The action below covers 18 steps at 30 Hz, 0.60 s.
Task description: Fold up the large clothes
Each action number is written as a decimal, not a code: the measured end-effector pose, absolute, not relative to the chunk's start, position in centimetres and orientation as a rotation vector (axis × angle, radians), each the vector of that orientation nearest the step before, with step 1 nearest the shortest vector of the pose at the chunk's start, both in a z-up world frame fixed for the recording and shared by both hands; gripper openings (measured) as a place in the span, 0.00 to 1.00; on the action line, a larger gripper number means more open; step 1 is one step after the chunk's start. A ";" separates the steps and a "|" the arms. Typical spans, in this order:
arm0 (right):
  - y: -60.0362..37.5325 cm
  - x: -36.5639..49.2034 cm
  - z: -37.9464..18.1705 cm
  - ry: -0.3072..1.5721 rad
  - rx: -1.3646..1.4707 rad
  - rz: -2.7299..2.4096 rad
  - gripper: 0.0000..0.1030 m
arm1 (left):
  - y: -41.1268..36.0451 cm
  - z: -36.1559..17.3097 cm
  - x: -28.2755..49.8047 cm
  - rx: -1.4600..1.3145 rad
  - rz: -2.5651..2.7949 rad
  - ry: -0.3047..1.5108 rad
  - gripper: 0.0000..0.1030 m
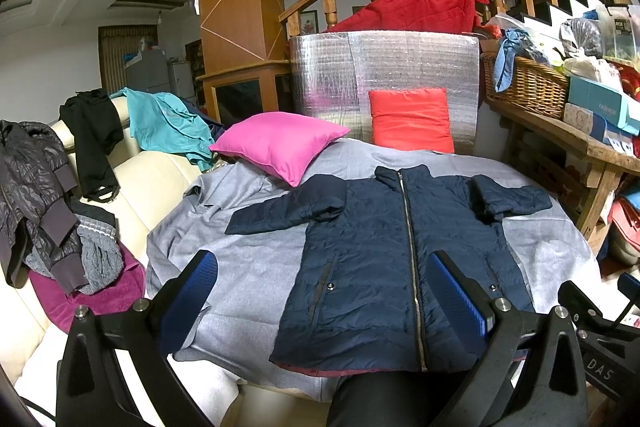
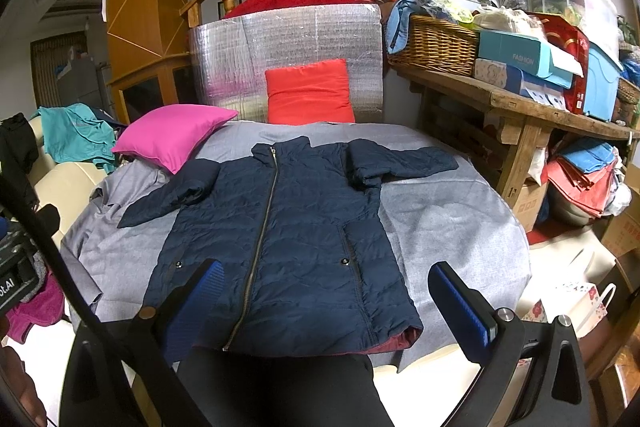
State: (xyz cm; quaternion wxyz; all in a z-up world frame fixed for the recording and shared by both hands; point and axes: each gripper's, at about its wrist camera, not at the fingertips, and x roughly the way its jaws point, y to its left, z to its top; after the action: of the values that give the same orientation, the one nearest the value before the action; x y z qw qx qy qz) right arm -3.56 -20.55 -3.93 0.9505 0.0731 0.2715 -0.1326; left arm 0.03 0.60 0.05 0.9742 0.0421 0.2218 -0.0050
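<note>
A navy jacket (image 1: 376, 247) lies flat and zipped on a grey sheet (image 1: 248, 267), front side up. Its long axis runs from the hem, nearest the cameras, to the collar, which points away toward a red cushion (image 1: 410, 117) leaning on a silver foil panel (image 1: 320, 75). Both sleeves spread sideways from the jacket. Only the left wrist view shows a heap of dark and knitted clothes (image 1: 44, 203) on a cream sofa left of the jacket; only the right wrist view shows red cloth and boxes (image 2: 580, 187) under a wooden bench (image 2: 532, 111) right of the jacket. A pink pillow (image 1: 280, 145) rests just beyond the jacket's left sleeve, close to it. A dark trouser leg (image 2: 280, 387) crosses in front of the hem. The left gripper (image 1: 320, 291) hangs over the hem, fingers wide apart, empty. The right gripper (image 2: 328, 303) does likewise, released and grasping nothing.
</note>
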 end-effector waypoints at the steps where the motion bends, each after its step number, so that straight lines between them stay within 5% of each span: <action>1: -20.5 -3.5 -4.0 0.553 0.149 -0.269 1.00 | 0.6 0.0 0.0 0.087 -0.009 0.447 1.00; 18: -20.9 -3.1 -4.5 0.561 0.158 -0.276 1.00 | 0.2 -0.1 0.5 0.092 -0.013 0.462 1.00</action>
State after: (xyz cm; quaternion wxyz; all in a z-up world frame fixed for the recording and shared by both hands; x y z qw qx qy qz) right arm -3.11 -20.90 -4.51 0.9485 0.0778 0.2757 -0.1356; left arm 0.51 0.19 -0.08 0.9723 0.0458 0.2289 -0.0067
